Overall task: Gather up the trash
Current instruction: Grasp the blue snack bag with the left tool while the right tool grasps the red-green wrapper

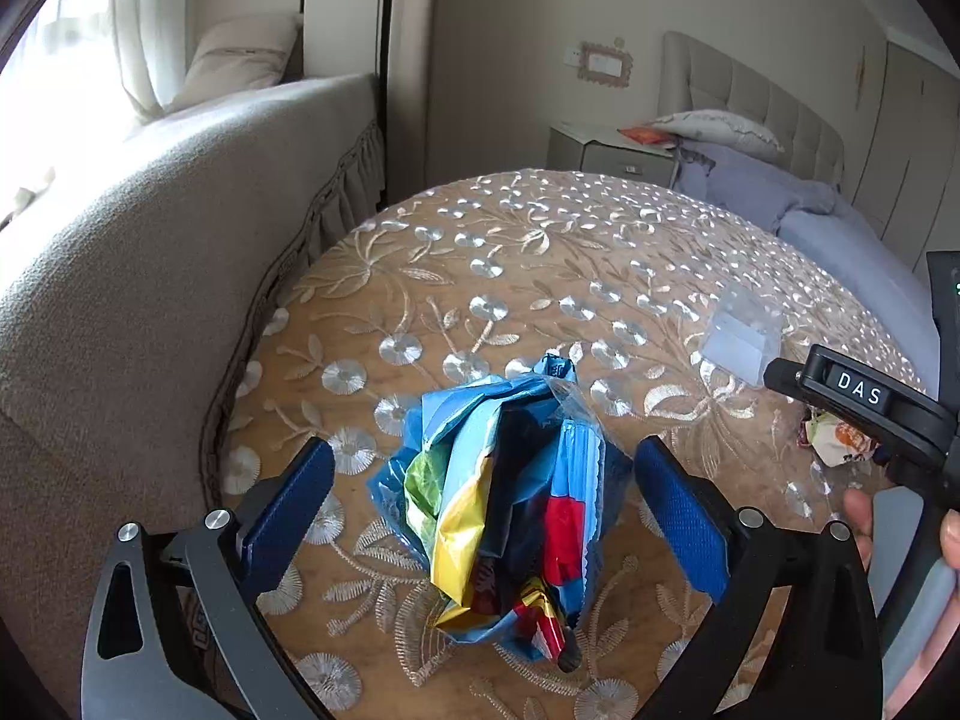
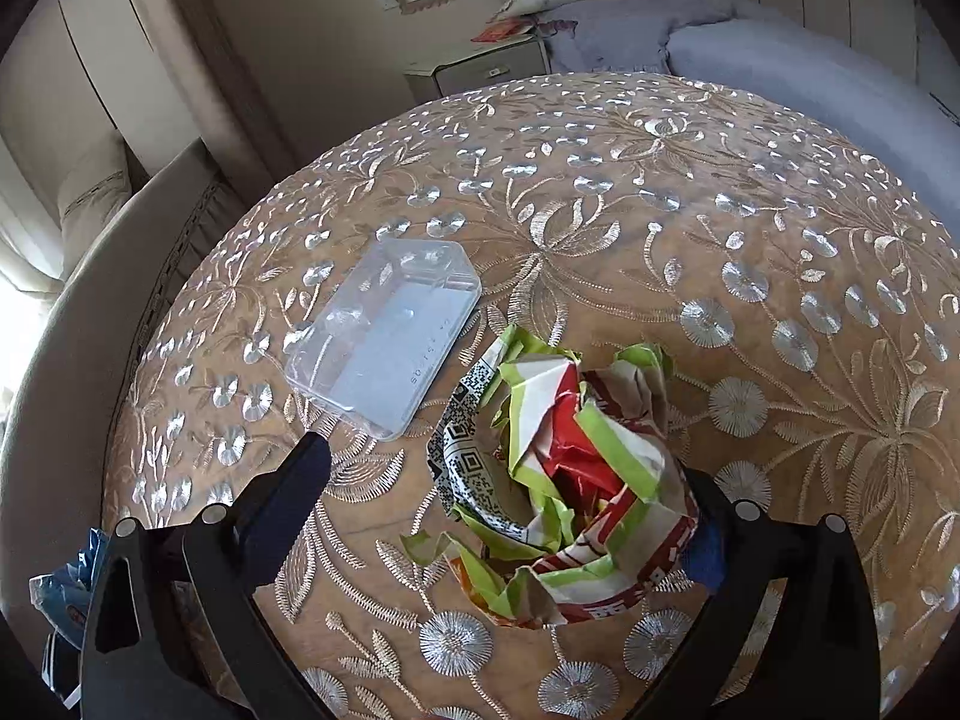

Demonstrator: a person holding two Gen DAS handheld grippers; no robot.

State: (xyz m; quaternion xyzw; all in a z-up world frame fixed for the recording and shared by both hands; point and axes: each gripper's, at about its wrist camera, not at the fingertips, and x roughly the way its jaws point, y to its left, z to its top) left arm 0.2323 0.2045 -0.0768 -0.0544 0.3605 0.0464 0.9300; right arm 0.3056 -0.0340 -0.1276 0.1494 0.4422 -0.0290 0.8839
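Observation:
A crumpled blue plastic wrapper [image 1: 504,504] with yellow, red and green foil lies on the round embroidered table [image 1: 540,252]. My left gripper [image 1: 483,516] is open, with its blue fingers on either side of the wrapper and apart from it. A crumpled green, white and red paper wrapper [image 2: 564,480] lies between the fingers of my open right gripper [image 2: 510,510]; its right edge hides part of the right finger. A clear plastic box [image 2: 390,336] lies flat just left of the paper wrapper. The left wrist view shows this box [image 1: 741,330] at the right.
A beige sofa [image 1: 150,252] curves along the table's left edge. Behind the table are a bedside cabinet [image 1: 606,150] and a bed with lilac bedding [image 2: 780,54]. A person's fingers [image 1: 864,522] hold the right gripper's handle at the right edge of the left wrist view.

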